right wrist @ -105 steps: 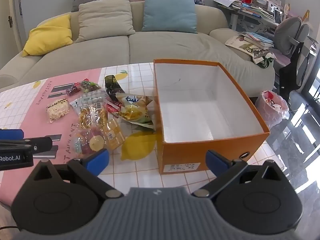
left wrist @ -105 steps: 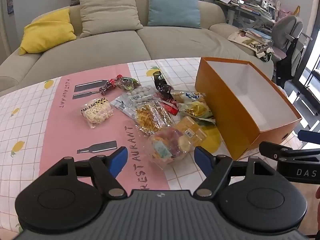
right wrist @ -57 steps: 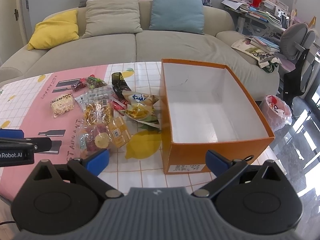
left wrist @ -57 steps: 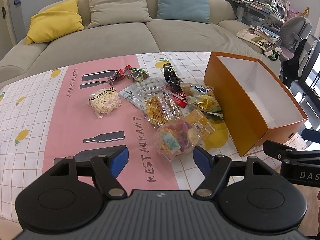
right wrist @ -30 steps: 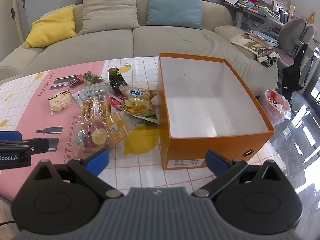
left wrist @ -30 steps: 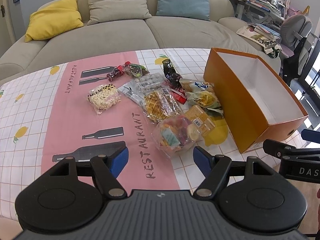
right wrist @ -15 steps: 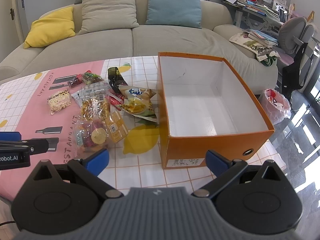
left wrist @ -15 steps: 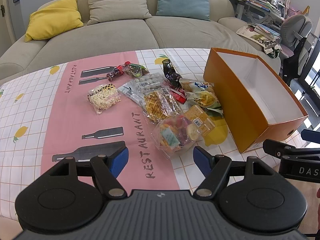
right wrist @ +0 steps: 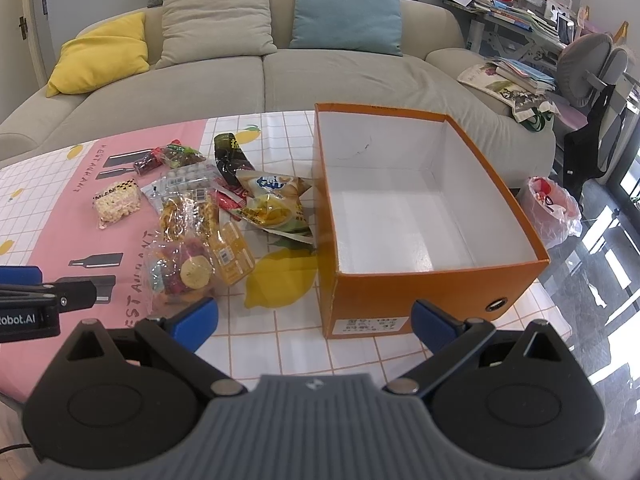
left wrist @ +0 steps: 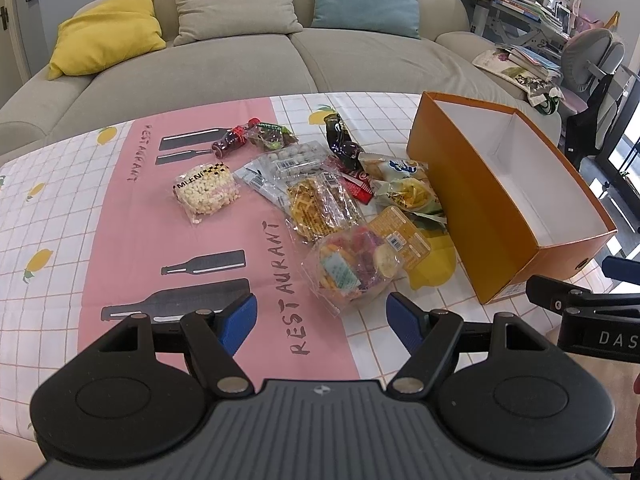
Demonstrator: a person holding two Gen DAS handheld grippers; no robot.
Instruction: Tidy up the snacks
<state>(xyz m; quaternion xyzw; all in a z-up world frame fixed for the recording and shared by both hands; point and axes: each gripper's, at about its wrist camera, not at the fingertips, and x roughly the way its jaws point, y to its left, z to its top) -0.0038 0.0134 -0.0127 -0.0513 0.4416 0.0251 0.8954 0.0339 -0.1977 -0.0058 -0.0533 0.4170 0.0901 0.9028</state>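
Nothing packed yet: orange box (right wrist: 420,216) stands bare inside on the desk (left wrist: 60,240), with the snacks heaped just to its left. Left gripper (left wrist: 322,318) hangs with jaws released and holding nothing, just short of the clear candy bag (left wrist: 352,266); right gripper (right wrist: 314,320), likewise released, faces the box. Seemingly the opening pick. Next calls for easing forward, straddling the candy bag, closing gently on crinkly plastic, then lifting over the box wall.

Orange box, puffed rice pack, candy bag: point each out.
Orange box (right wrist: 436,286), right wrist view, near outer wall.
Puffed rice pack (left wrist: 206,192), left wrist view, middle of the pack.
Candy bag (left wrist: 352,266), left wrist view, middle of the clear bag.
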